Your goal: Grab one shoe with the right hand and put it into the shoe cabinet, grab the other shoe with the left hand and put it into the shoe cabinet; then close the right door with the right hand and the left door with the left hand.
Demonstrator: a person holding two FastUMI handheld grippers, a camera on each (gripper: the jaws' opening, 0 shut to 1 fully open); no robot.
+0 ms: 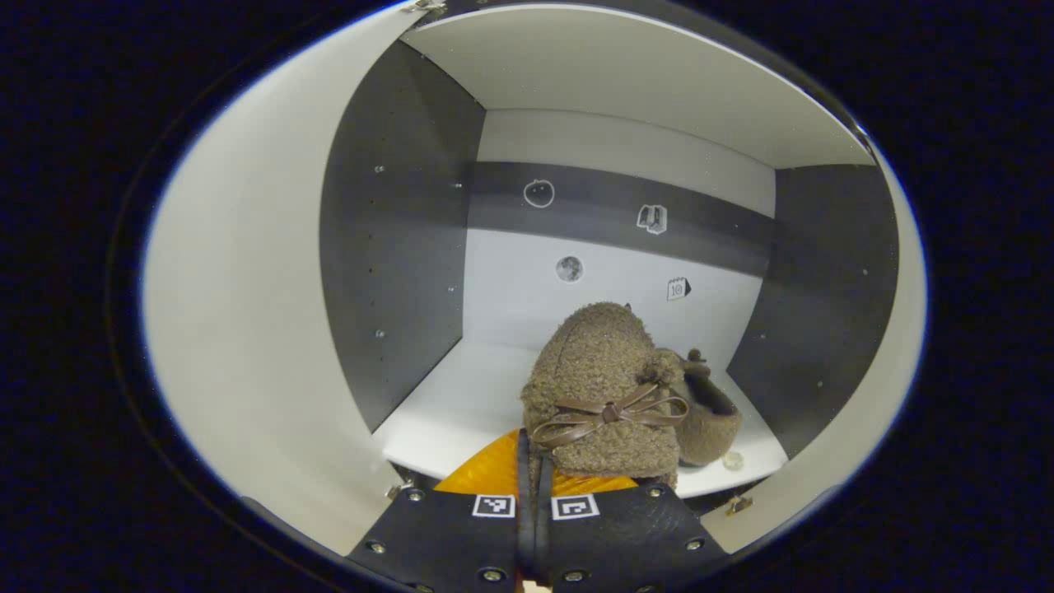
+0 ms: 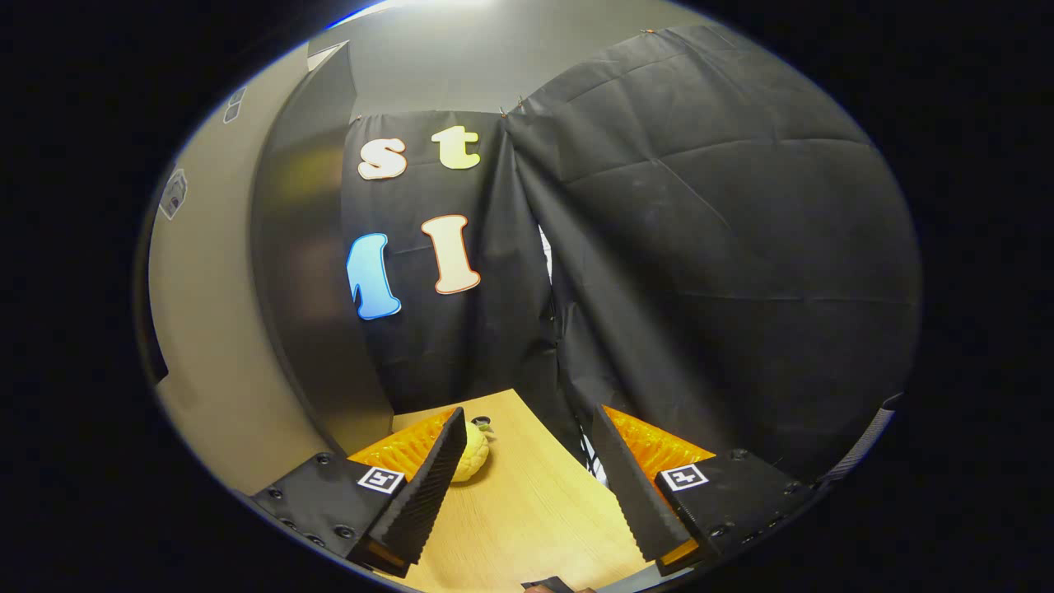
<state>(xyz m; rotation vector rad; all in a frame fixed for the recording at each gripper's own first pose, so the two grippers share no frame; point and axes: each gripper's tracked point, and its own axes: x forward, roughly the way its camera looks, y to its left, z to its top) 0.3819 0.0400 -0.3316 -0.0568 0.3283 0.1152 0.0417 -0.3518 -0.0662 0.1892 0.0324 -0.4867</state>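
A brown fuzzy shoe (image 1: 605, 387) with a leather bow hangs at the front edge of the cabinet's white shelf (image 1: 461, 403). My left gripper (image 1: 533, 451) is shut on its near edge, the two fingers almost touching. A second brown shoe (image 1: 710, 416) lies on the shelf just behind and to the right, its opening upward. The right gripper (image 2: 527, 414) stands open with nothing between its fingers, above a wooden tabletop (image 2: 527, 502) and facing the black cloth wall.
Both cabinet doors are swung open, the left door (image 1: 247, 329) and the right door (image 1: 877, 412). A small pale disc (image 1: 732, 461) lies on the shelf's front right. A yellow knobbly object (image 2: 473, 451) sits on the table by my right gripper's left finger. A grey panel (image 2: 305, 288) rises at left.
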